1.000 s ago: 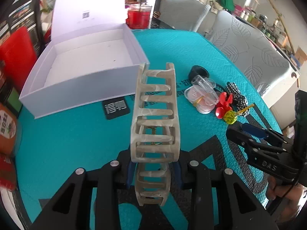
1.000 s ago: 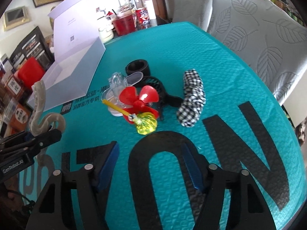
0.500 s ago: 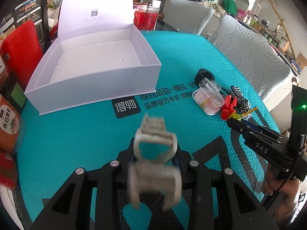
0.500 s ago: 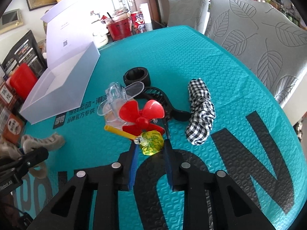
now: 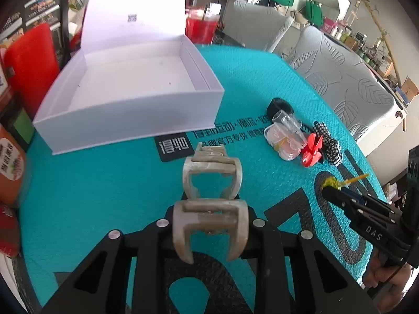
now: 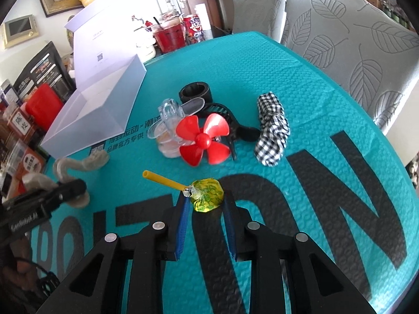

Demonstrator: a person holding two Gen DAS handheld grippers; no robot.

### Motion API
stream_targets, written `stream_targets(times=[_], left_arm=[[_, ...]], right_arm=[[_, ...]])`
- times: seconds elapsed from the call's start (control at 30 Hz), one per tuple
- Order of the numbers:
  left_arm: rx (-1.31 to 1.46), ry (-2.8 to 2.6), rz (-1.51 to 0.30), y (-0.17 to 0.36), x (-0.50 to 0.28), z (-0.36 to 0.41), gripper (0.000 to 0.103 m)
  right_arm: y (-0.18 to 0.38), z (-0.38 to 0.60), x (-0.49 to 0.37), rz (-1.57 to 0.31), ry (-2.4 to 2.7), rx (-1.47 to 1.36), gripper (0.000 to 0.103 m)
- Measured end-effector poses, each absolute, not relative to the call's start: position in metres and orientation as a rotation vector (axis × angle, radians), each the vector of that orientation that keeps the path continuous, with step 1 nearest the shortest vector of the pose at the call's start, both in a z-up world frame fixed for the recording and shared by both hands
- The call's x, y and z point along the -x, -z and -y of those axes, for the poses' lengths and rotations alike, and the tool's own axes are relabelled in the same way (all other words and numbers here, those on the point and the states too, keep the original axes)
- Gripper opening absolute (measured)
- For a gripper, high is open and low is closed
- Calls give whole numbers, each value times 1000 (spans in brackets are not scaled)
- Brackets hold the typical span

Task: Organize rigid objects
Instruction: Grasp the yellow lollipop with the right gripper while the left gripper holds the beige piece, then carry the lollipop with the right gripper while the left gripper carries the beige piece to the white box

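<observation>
Up close, the beige hair claw clip (image 5: 210, 198) was a marbled, greyish-tan plastic piece with two ladder-like toothed halves curving toward each other. The left gripper (image 5: 209, 225) had its jaws drawn in tight on the clip's hinge end, holding it above the teal mat (image 5: 104, 188) with the teeth splayed open toward the white box (image 5: 125, 120). From the right wrist view the same clip (image 6: 70, 172) showed at the left edge, pinched in that black tool.

The right gripper (image 6: 205, 209) sat low over the mat, its blue-padded fingers (image 6: 183, 222) set narrowly on either side of the yellow-green wrapped lollipop (image 6: 207, 196). The candy lay between the tips; whether the pads actually pressed it could not be told. Its yellow stick (image 6: 162, 180) angled off to the left.

Beyond the lollipop lay a tight cluster: a red propeller fan (image 6: 201, 140), a clear plastic case (image 6: 167, 128) just behind it, a black ring (image 6: 195, 91), a black curved strap (image 6: 235, 128) and a black-and-white checked scrunchie (image 6: 272, 128) to the right. The fan and case stood between the lollipop and the white box, whose lid (image 5: 131, 13) stood open, tilted back. A red-filled cup (image 5: 201, 24) stood behind the box, and grey leaf-patterned chairs (image 5: 340, 78) lined the far side of the table.
</observation>
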State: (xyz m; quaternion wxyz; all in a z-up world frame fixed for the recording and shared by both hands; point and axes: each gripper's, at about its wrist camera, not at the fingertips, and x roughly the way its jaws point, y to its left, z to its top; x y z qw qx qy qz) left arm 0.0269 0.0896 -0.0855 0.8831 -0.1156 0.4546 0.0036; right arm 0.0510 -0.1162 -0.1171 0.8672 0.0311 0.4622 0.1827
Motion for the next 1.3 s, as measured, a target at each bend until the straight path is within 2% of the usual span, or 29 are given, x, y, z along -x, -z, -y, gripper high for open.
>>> stream_targets(times=[0.87, 1.3], left_arm=[[262, -152, -800, 39, 60, -121, 26], [227, -200, -720, 9, 72, -139, 26]], right_arm=[[90, 59, 10, -897, -631, 52, 25], [61, 14, 13, -861, -824, 104, 25]])
